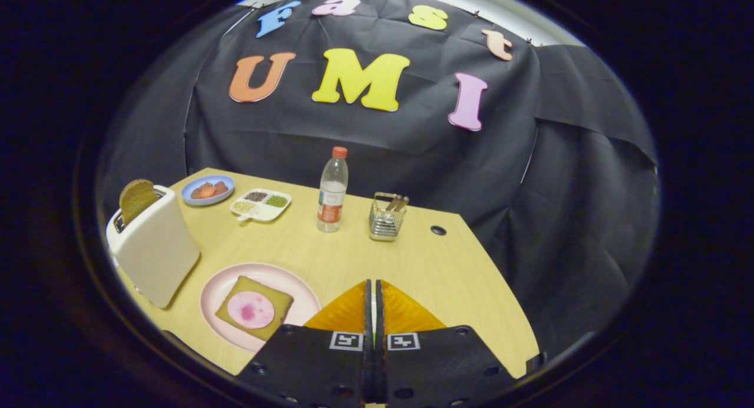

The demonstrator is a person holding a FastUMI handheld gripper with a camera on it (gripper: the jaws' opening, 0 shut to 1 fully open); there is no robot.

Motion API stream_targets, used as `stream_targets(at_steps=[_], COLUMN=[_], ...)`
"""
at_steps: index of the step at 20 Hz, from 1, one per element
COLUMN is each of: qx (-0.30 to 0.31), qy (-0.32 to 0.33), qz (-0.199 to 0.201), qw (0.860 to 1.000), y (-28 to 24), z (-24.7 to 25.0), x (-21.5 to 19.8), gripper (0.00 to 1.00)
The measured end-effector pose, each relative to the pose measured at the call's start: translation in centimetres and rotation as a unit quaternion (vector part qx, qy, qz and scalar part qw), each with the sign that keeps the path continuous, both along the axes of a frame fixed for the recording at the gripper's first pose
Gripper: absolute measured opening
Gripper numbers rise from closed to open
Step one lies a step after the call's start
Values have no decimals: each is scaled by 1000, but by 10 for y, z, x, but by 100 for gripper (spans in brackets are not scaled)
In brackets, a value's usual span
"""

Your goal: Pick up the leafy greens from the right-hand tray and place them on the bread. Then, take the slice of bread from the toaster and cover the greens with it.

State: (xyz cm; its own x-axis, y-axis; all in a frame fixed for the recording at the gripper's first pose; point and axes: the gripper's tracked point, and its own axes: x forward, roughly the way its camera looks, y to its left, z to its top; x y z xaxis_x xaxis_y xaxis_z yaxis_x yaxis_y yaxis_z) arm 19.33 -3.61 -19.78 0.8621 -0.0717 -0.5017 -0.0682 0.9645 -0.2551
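Observation:
My gripper hangs above the near part of the wooden table, its fingers pressed together with nothing sticking out past the tips. A thin green sliver shows in the seam between the fingers; I cannot tell what it is. Left of the fingers lies a pink plate holding a brown bread slice topped with a round pink ham slice. Further left stands a white toaster with a brown bread slice poking up from its slot.
Beyond the fingers stand a clear bottle with a red cap and a wire basket. At the far left are a blue plate of reddish food and a white divided dish. The table has a cable hole.

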Motion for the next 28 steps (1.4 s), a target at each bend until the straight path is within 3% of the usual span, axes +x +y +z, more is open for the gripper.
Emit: stream_targets(at_steps=[6, 14, 15, 18, 23, 25, 28], qx=[10, 68, 77, 89, 112, 122, 155], qy=[38, 54, 61, 80, 71, 68, 68], qz=[-3, -55, -59, -75, -64, -67, -79], qw=[999, 995, 993, 990, 989, 988, 982], y=[-16, -26, -23, -22, -16, -17, -15], z=[-54, -108, -115, -136, -141, -139, -139], x=[-31, -61, -63, -68, -66, -66, -64], gripper=[3, 90, 94, 95, 91, 77, 40])
